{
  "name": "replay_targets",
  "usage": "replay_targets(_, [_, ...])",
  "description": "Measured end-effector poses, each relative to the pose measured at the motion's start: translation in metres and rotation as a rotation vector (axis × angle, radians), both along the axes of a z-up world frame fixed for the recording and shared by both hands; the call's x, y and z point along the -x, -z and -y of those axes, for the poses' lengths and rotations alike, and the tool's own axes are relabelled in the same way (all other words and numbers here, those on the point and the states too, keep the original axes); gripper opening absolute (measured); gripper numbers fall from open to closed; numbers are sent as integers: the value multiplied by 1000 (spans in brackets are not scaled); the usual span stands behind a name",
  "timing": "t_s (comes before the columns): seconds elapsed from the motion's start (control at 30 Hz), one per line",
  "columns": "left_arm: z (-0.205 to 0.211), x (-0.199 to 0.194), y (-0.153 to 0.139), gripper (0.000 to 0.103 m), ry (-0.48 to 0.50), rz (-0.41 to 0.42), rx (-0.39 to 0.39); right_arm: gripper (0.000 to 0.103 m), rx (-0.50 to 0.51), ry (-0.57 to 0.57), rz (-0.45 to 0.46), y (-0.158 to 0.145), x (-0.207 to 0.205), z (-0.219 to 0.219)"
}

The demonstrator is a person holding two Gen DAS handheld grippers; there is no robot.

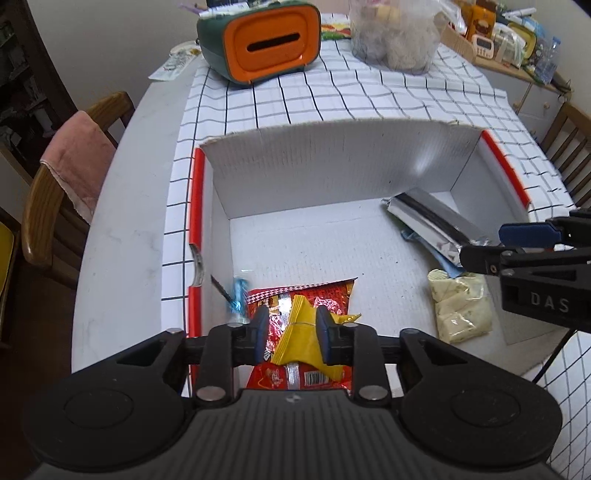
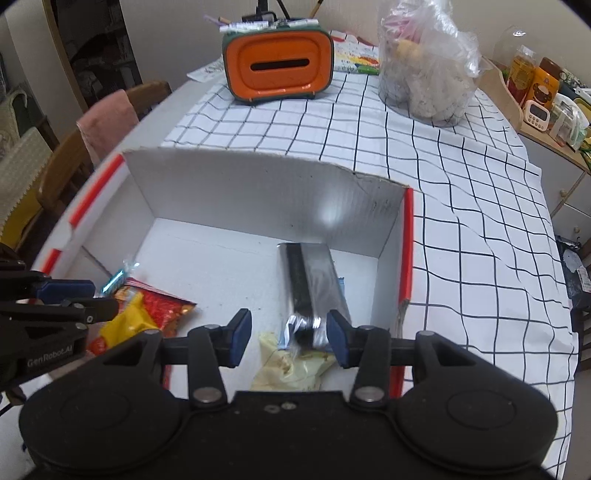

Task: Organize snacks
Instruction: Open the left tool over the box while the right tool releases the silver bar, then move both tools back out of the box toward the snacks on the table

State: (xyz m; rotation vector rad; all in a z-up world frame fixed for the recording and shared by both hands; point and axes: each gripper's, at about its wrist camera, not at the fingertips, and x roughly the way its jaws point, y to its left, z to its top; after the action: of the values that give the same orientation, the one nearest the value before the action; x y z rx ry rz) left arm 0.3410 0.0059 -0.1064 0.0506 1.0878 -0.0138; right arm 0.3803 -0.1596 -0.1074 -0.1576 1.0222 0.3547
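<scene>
A white cardboard box [image 1: 332, 158] with red edges sits on the checked cloth; it also shows in the right wrist view [image 2: 258, 192]. My left gripper [image 1: 291, 321] is shut on a yellow snack packet [image 1: 301, 336], held over a red snack bag [image 1: 321, 295] at the box's near left. My right gripper [image 2: 290, 332] is open, its fingers on either side of the near end of a silver packet [image 2: 314, 280]. Whether they touch it I cannot tell. A pale yellow-green packet [image 2: 291, 369] lies under it. A small blue wrapper [image 1: 238, 295] lies by the left wall.
An orange and green tissue box [image 1: 266, 44] and a clear plastic bag of items [image 1: 395, 33] stand on the cloth beyond the box. A wooden chair with a pink cloth [image 1: 77, 162] is at the left. A shelf of jars [image 2: 543, 99] is at the right.
</scene>
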Motion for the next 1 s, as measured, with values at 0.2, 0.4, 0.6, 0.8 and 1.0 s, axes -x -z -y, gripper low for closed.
replay_targets(0.2, [-2,22,-19,57,0,47,14,50,-48,-12,32,-23,25,6])
replay_targets(0.4, [0,49,-39,59,15,91,16,59,-89,-25,66,-43,54,9])
replay_targets(0.6, [1,77,-55,65,33,132,19,62,-119,-29,89,-59,82,14])
replay_targets(0.8, [0,108,-69,71,51,165,27,80,-152,-37,120,-73,112,18])
replay_targets(1.0, [-6,138,-79,81,60,198,39,87,-193,-55,138,-84,143,19])
